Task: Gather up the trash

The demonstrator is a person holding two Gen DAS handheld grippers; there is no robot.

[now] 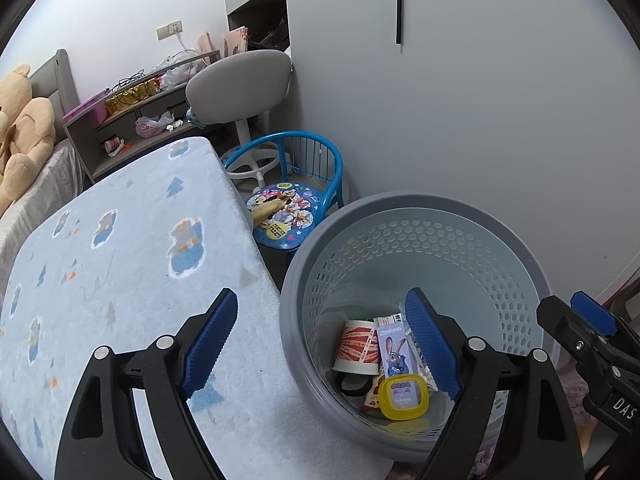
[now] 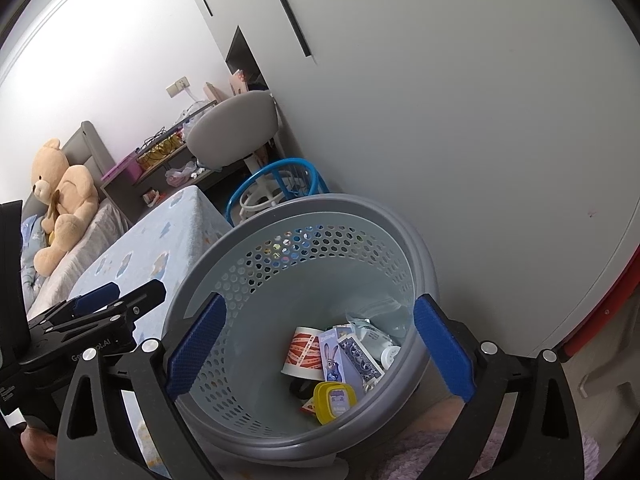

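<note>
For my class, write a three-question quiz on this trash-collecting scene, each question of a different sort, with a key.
1. True or false: the left tongs hold a paper cup.
2. Which item lies in the grey basket? A) a yellow lid B) a teddy bear C) a blue chair
3. Fill in: the red-striped cup in the basket lies on its ____.

Key
1. False: both the left and the right tongs stand open and empty.
2. A. The teddy bear sits on the bed; the blue chair stands on the floor behind the basket.
3. side
</note>
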